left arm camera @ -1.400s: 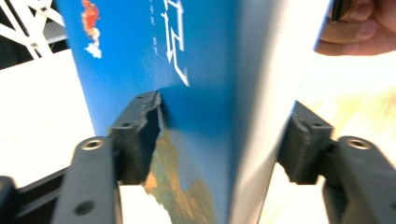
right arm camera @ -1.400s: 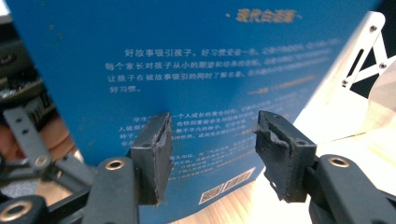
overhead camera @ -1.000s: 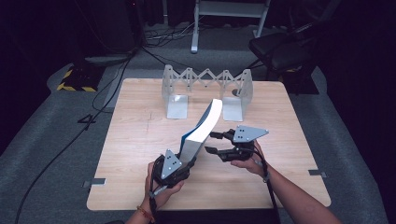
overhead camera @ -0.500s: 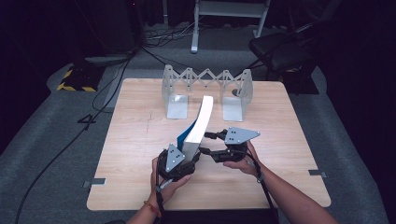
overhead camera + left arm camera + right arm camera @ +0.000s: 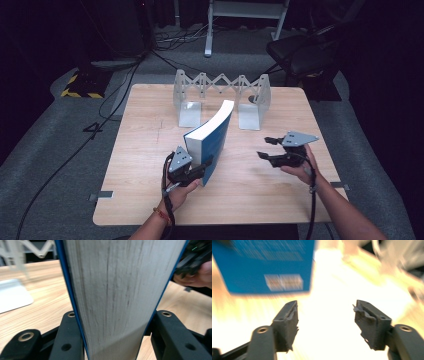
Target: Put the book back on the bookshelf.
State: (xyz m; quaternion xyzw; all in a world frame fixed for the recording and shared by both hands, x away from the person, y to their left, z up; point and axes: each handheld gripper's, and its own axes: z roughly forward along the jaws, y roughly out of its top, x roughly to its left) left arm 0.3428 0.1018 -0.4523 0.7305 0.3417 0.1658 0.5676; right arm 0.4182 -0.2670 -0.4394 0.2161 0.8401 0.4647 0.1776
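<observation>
A thick blue book (image 5: pixel 212 137) stands on its lower edge on the wooden table (image 5: pixel 145 150), leaning up toward the far right. My left gripper (image 5: pixel 202 167) is shut on its near bottom corner. In the left gripper view the jaws press both blue covers with the page block (image 5: pixel 117 295) between them; they have just been closing. My right gripper (image 5: pixel 263 148) hovers apart from the book, to its right. Its jaws have just been opening and nothing lies between them (image 5: pixel 325 312). The book's cover (image 5: pixel 267 262) shows blurred at the upper left of the right gripper view.
A grey metal expanding book rack (image 5: pixel 222 87) with two upright ends stands at the table's far middle. Past the table are a floor with cables (image 5: pixel 150 55), a dark chair (image 5: pixel 305 55) at the right and a stand (image 5: pixel 245 10).
My right gripper has let go of the book, swung away to the right and opened wider. The book has tipped more upright in my left gripper, which shifted slightly.
</observation>
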